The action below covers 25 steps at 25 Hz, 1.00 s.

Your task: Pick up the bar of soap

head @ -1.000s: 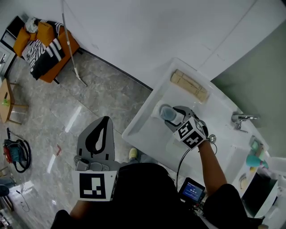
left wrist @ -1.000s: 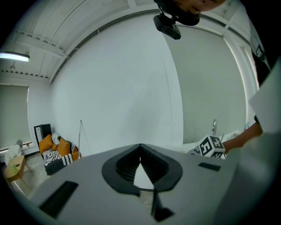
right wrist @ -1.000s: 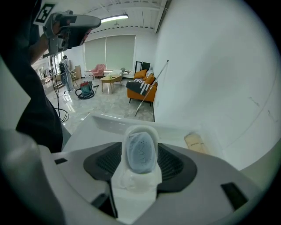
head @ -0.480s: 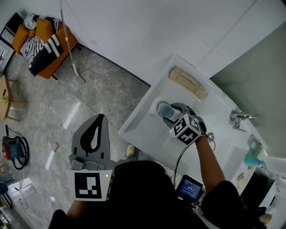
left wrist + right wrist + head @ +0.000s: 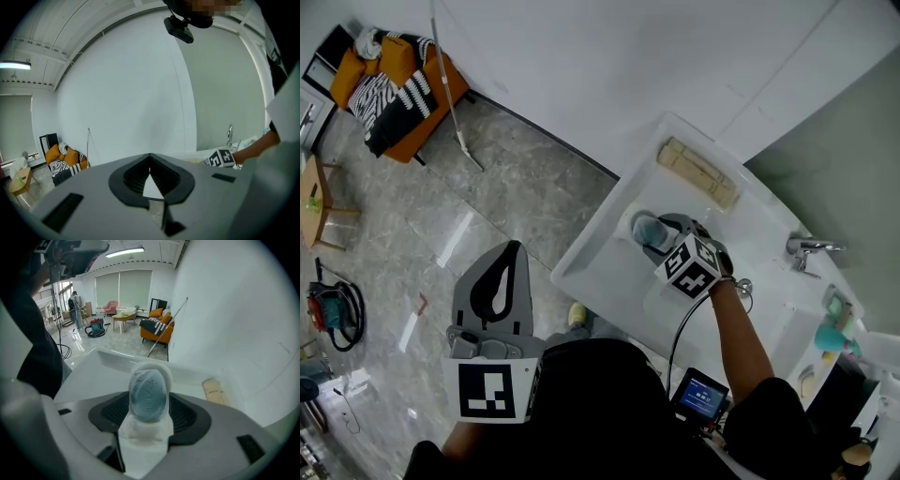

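Right gripper [image 5: 149, 417] jaws pinch the bar of soap [image 5: 148, 397] in its white holder [image 5: 144, 437], lift off table [image 5: 609, 274] unconfirmed; left gripper [image 5: 150, 180] jaws pressed together.

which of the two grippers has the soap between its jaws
The right gripper, at the white sink: its jaws are closed on the blue-grey bar of soap. The left gripper hangs over the floor, jaws together and empty.

Left gripper [image 5: 517, 253]: grey shell, black pads [image 5: 129, 178]; cube [image 5: 492, 392] behind, white, black square markers. Right gripper [image 5: 656, 234]: same cube [image 5: 692, 267]. Black cable [image 5: 679, 333] behind right gripper. Black short-sleeved top [image 5: 591, 408].
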Tool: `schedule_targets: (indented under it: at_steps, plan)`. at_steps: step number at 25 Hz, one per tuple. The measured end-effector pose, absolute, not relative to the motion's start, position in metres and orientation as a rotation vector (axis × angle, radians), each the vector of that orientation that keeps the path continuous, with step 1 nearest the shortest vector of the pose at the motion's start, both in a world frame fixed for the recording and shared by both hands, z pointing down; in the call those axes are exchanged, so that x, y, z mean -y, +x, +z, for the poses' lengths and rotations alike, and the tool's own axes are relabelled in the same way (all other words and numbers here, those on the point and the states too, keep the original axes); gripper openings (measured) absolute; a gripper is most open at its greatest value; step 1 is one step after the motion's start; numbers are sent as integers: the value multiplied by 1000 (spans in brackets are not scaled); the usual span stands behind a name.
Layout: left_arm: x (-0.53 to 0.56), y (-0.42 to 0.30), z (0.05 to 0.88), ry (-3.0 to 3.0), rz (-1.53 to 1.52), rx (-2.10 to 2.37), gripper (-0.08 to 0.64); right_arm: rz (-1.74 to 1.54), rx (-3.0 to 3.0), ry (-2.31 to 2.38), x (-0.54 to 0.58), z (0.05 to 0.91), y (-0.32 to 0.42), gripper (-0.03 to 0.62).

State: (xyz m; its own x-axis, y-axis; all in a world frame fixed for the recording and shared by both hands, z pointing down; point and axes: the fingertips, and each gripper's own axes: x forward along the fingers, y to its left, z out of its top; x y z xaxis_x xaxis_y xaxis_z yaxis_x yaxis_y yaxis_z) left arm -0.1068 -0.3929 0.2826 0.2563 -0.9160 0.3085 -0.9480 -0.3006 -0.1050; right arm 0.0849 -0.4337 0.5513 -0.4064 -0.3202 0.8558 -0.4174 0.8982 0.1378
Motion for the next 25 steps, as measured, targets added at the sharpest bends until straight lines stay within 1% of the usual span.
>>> schedule_targets:
  at_steps: [15,25]
  plan:
    - [391,-113,284,2358,466,1821,8,128,2015,441,437,558,77,265]
    - [392,-116,285,2351,469,1828,9,249,2044,415,438,563,77,265]
